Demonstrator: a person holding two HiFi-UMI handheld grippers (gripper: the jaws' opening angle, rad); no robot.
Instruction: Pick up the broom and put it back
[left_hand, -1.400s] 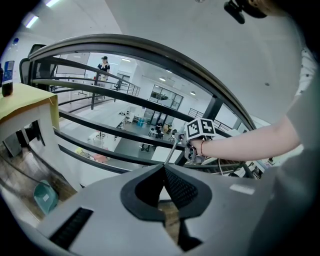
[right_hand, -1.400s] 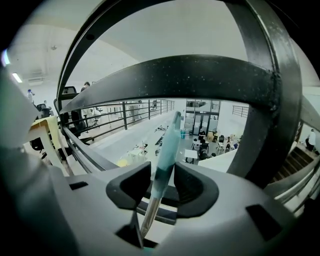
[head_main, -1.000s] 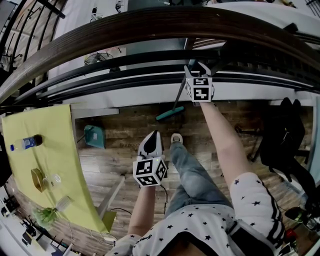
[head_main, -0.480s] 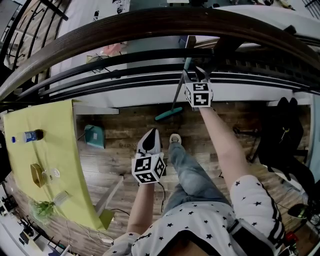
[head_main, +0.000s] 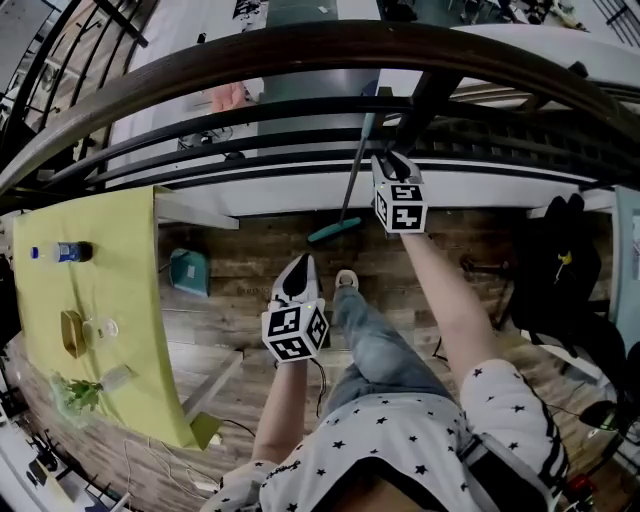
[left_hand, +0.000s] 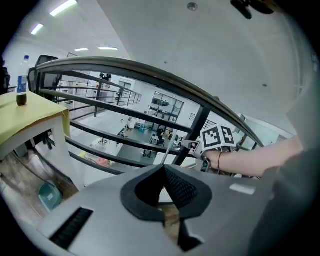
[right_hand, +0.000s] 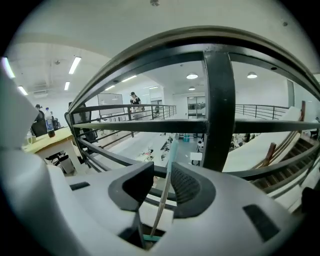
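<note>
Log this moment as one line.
right claw: just been closing, broom handle between jaws, gap remains | left claw: shut, empty

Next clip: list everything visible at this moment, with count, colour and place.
broom: one, teal head, pale handle; leaning on the railing.
railing: one, dark; across the top.
table: one, yellow cloth; left.
bottle: one, blue label; on the table.
small items: several, amber, clear, green; on the table's near end.
dustpan: one, teal; floor beside the table.
black bundle: one; right edge.
left hand-held gripper: one, white; jaws shut, empty, centre.
right hand-held gripper: one, white; at the railing, jaws have just been closing around the broom handle, not yet pressing it.
</note>
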